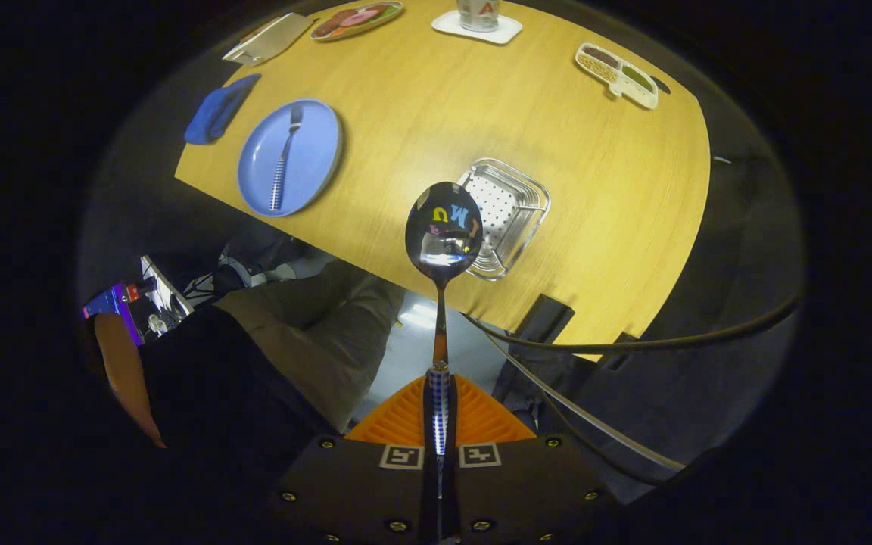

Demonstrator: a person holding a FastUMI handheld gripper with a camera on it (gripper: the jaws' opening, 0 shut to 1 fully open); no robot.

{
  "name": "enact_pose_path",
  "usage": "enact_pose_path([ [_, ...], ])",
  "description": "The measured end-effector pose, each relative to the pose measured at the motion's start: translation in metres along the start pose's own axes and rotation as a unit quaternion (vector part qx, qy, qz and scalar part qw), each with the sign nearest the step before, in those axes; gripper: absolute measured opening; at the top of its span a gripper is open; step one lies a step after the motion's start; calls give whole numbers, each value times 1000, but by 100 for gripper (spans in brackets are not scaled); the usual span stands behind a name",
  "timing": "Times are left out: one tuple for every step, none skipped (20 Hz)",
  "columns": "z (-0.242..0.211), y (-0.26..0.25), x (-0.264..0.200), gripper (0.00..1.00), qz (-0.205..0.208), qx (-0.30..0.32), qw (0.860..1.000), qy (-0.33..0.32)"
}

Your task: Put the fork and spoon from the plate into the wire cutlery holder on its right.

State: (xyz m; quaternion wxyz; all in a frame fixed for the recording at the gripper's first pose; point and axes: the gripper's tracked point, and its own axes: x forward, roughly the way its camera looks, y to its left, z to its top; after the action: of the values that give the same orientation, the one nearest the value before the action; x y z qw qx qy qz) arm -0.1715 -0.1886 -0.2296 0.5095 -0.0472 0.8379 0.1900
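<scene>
Claw (440, 431) clamped on spoon (443, 232) handle, bowl above wire cutlery holder (508, 216), fork (284, 157) on blue plate (315, 163)

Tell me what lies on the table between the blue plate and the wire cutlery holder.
Bare wooden table between the blue plate and the wire cutlery holder, by the gripper view. The gripper holds the spoon.

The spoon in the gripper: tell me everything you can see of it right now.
The spoon is shiny metal with a mirror-like oval bowl and a slim neck; its lower handle carries a checked pattern. The gripper is shut on that handle, and the spoon points straight ahead from the fingers, bowl outermost. It hangs in the air, with the bowl overlapping the near corner of the wire cutlery holder on the table beyond.
</scene>
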Motion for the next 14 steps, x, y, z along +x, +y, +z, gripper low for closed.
enact_pose_path([
  [1, -4, 2, 3, 5, 9, 1000, 17],
  [4, -6, 5, 3, 8, 15, 999, 34],
  [9, -6, 10, 3, 8, 14, 999, 45],
  [12, -8, 15, 3, 5, 14, 998, 59],
  [15, -10, 18, 3, 4, 14, 997, 77],
  [22, -13, 21, 3, 1, 15, 996, 90],
  [28, -16, 26, 3, -5, 14, 995, 103],
  [32, -18, 30, 3, -10, 11, 993, 118],
  [36, -20, 32, 3, -9, 13, 991, 131],
  [40, -23, 34, 2, -12, 15, 990, 142],
  [44, -27, 36, 3, -17, 10, 988, 150],
  [48, -27, 39, 3, -18, 7, 988, 156],
  [52, -26, 39, 3, -17, 7, 987, 160],
  [57, -25, 41, 3, -16, 8, 987, 162],
])
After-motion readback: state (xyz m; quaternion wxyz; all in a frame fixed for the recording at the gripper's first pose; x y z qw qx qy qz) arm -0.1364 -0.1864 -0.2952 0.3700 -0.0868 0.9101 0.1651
